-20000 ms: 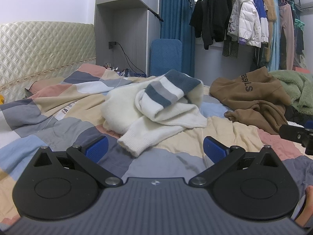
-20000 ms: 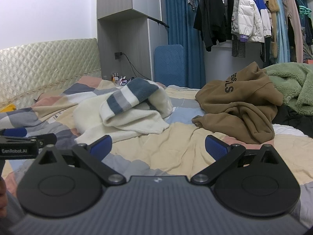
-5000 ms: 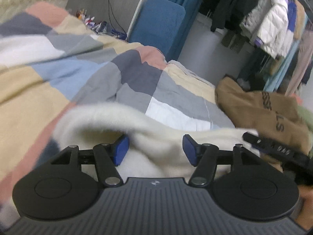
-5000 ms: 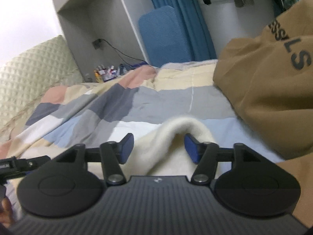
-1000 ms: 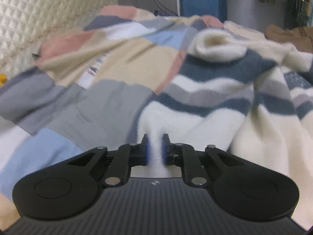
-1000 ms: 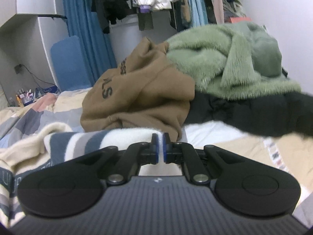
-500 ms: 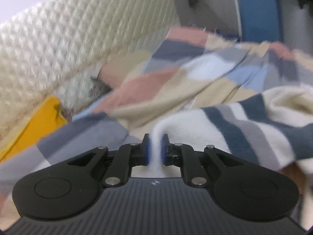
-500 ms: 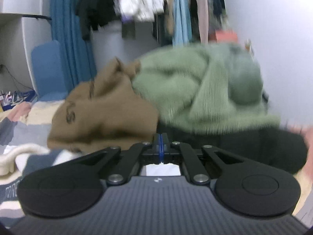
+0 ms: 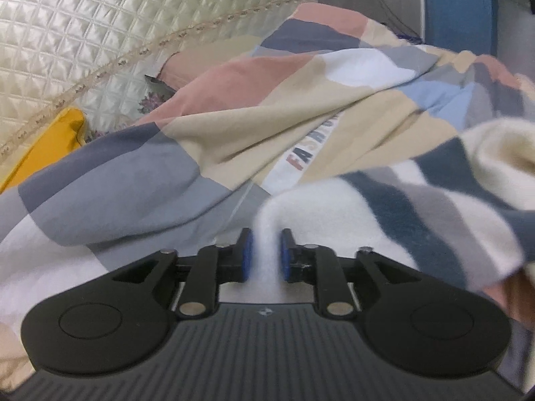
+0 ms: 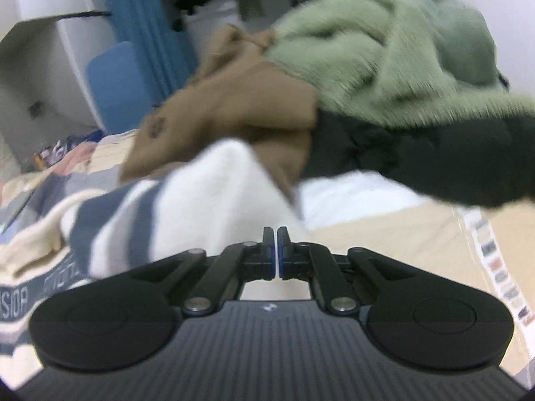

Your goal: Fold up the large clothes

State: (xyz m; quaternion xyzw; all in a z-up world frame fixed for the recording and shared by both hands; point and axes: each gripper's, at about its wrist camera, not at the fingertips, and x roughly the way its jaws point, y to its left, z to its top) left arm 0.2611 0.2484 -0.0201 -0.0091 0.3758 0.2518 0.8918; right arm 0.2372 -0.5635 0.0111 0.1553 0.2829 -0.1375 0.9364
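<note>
A cream sweater with navy and grey stripes (image 9: pixel 418 207) lies spread over the patchwork bedspread (image 9: pixel 167 183). My left gripper (image 9: pixel 265 254) sits at the sweater's white edge near the headboard side. A fold of the sweater fills the gap between its blue pads, touching both, while the jaws are opening. In the right wrist view the sweater (image 10: pixel 207 207) rises in a white ridge to my right gripper (image 10: pixel 276 250). That gripper is shut, and the sweater's edge appears pinched between its pads. The view is blurred.
A quilted cream headboard (image 9: pixel 83 33) and a yellow item (image 9: pixel 46 143) lie beyond the left gripper. A brown hoodie (image 10: pixel 234 107), a green fleece (image 10: pixel 384 50) and a black garment (image 10: pixel 434 153) are piled beyond the right gripper. A blue padded board (image 10: pixel 113 77) stands behind.
The left gripper's jaws have spread wider around the sweater fold after swinging toward the headboard. The right gripper has dipped, and the sweater's white part now stands in front of it.
</note>
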